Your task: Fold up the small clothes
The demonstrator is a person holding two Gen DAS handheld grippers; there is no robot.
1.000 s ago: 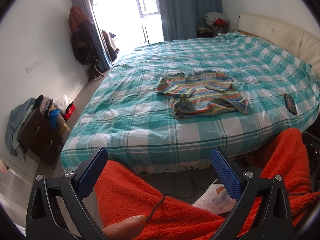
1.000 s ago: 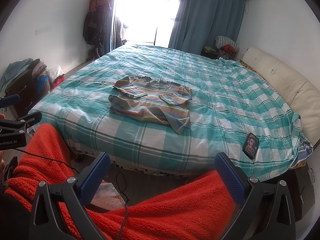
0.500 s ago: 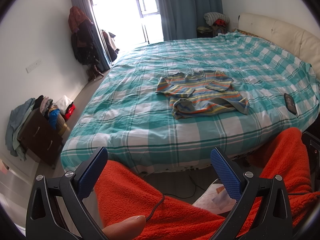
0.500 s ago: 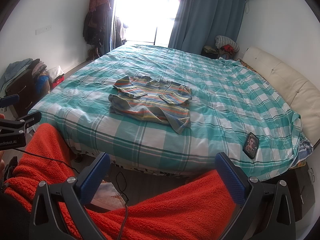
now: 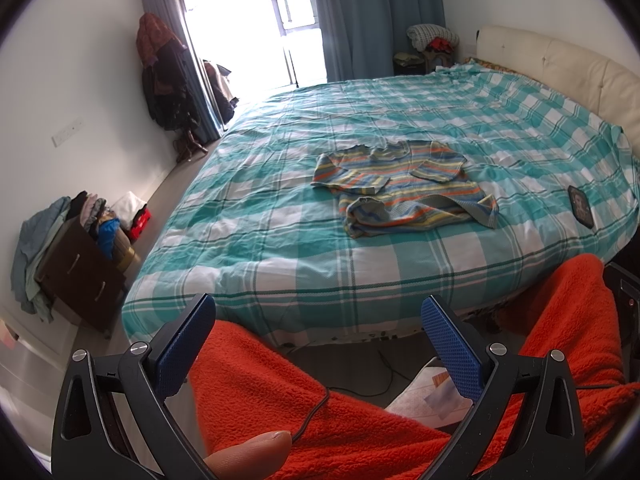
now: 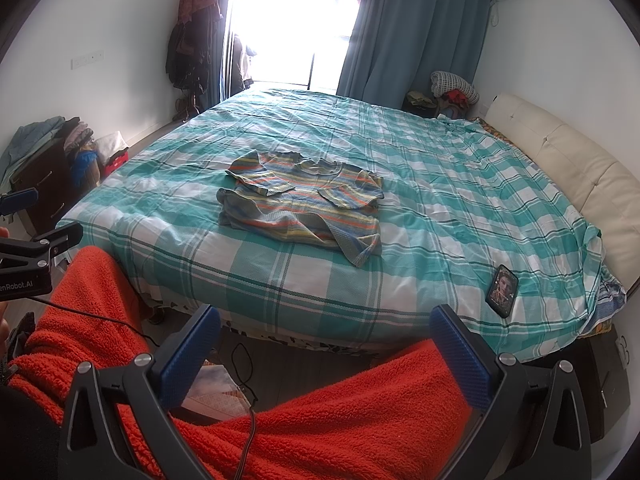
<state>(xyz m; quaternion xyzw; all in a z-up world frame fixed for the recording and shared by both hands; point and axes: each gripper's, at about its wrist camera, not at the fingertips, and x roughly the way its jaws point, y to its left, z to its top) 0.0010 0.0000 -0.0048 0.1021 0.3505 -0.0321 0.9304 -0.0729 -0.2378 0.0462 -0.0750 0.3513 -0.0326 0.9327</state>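
Two grippers hang low before the foot of the bed, each with its blue-padded jaws spread wide and nothing between them. The left gripper (image 5: 318, 354) sits over a leg in orange fleece trousers (image 5: 280, 408), with a thumb tip (image 5: 250, 452) showing at the bottom edge of its view and a thin black cable (image 5: 312, 412) trailing across the fleece. The right gripper (image 6: 325, 354) hovers likewise over the other fleece-clad leg; the left gripper shows at the left edge of its view.

The striped shirt (image 5: 402, 188), (image 6: 304, 204) lies on the teal and white checked bedsheet (image 5: 280, 240), towards the foot end and roughly midway across. It is partly folded: both short sleeves are turned in over the chest, and the hem is rumpled, one corner flopped towards the bed's edge. It is well apart from both grippers.

A phone (image 6: 502, 290) rests face up on the sheet near the foot corner, on the shirt's right side and apart from it. A cream padded headboard (image 6: 560, 160) runs along the far right. Blue curtains (image 6: 412, 28) frame a bright glass door, coats hang on a stand (image 6: 192, 40) by the left wall, and a dark drawer chest (image 5: 76, 276) heaped with clothes stands on the floor at the left.
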